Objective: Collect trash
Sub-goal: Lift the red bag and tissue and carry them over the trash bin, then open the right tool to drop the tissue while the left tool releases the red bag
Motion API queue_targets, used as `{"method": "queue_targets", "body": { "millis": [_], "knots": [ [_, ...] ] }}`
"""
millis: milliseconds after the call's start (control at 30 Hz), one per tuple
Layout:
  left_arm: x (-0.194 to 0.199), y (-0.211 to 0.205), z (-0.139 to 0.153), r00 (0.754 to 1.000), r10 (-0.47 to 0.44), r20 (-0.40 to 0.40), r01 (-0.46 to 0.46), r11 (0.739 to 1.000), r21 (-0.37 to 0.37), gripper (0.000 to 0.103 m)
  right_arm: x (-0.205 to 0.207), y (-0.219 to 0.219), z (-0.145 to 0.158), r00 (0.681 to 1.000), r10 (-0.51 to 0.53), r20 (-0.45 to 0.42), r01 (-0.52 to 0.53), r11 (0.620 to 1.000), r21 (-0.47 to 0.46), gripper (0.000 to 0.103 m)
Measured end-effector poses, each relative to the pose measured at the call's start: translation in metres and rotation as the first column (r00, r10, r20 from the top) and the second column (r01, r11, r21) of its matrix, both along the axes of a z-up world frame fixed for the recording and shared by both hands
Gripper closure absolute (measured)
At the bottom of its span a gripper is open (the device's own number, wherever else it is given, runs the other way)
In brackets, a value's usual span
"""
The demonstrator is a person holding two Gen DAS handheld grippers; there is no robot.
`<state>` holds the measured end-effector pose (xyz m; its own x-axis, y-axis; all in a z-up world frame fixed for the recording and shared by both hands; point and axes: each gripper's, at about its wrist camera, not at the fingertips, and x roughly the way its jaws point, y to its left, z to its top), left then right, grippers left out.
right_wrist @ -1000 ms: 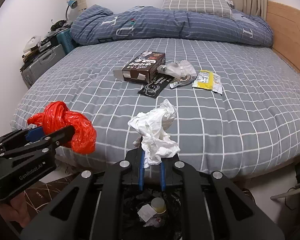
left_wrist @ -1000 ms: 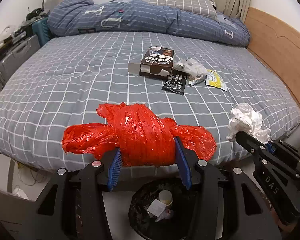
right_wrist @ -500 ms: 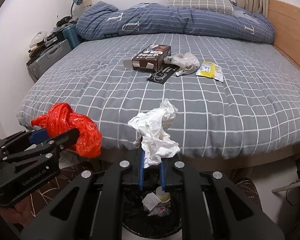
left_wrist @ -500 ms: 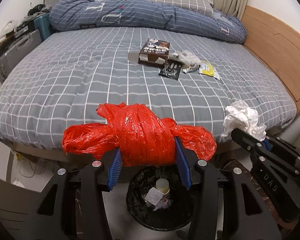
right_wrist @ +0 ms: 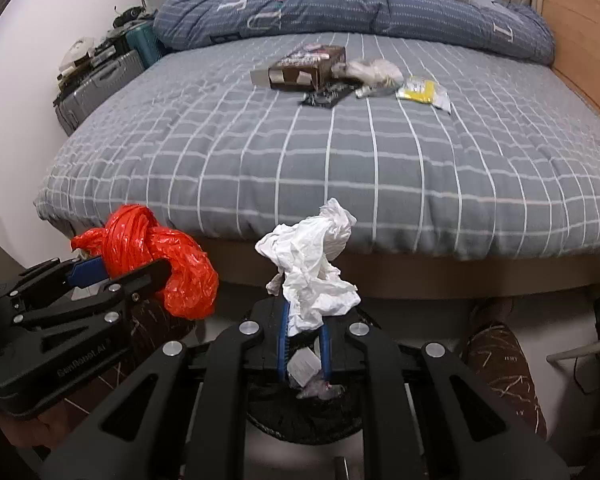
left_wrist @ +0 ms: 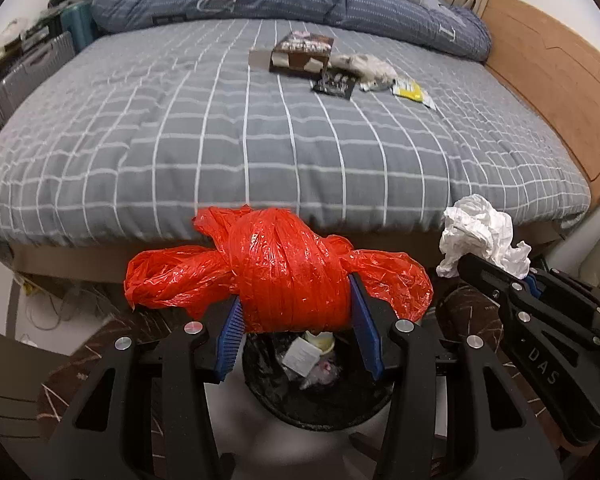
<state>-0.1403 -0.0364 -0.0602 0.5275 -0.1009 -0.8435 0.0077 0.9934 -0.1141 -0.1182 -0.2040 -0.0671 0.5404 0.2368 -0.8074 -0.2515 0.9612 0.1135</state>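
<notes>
Left gripper point(left_wrist: 296, 312) clamps red bag point(left_wrist: 276, 268) above bin point(left_wrist: 320, 404).

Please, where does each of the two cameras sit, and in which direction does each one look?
Left wrist: sits on the left gripper, faces the grey checked bed; own fingers clamp the knotted red plastic bag; the right gripper shows at right.
Right wrist: sits on the right gripper, same direction; own fingers pinch the crumpled white tissue; the left gripper shows at left.
Shared: bed, both loads, the round black trash bin below.
</notes>
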Motion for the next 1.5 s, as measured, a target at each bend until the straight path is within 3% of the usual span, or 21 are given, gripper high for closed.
{"method": "queue_targets", "body": {
  "millis": [233,467,767,1033,1167,1233,1500],
  "knots": [
    [-0.008,0.001,-0.016,1.0,-0.007,-0.029,0.006,1.0,-0.023,0.055,-0.007,-0.006,-0.022,1.0,-0.01,-0.028,0.01,1.0,-0.023,0.092],
    [-0.011,0.006,-0.05,0.996,0.009,-0.083,-0.011,1.0,-0.02,0.055,-0.007,-0.008,-0.053,0.998,-0.009,-0.063,0.005,0.998,-0.062,0.092],
    [-0.011,0.023,-0.089,0.99,0.033,-0.139,-0.033,0.999,0.001,0.055,0.003,0.005,-0.103,0.985,0.017,-0.17,-0.031,0.997,-0.075,0.092],
    [-0.009,0.043,-0.105,0.983,0.067,-0.17,-0.068,0.998,-0.002,0.055,0.017,0.028,-0.133,0.965,0.075,-0.251,-0.097,0.993,-0.075,0.091],
    [-0.007,0.048,-0.11,0.98,0.083,-0.18,-0.083,0.997,0.006,0.055,0.02,0.036,-0.136,0.963,0.09,-0.252,-0.111,0.991,-0.071,0.088],
    [-0.006,0.05,-0.112,0.979,0.09,-0.186,-0.089,0.996,0.009,0.055,0.022,0.04,-0.137,0.963,0.102,-0.248,-0.126,0.989,-0.08,0.067],
    [0.0,0.04,-0.116,0.978,0.081,-0.194,-0.079,0.997,0.019,0.055,0.019,0.033,-0.139,0.97,0.091,-0.227,-0.115,0.989,-0.096,0.044]
  ]
}}
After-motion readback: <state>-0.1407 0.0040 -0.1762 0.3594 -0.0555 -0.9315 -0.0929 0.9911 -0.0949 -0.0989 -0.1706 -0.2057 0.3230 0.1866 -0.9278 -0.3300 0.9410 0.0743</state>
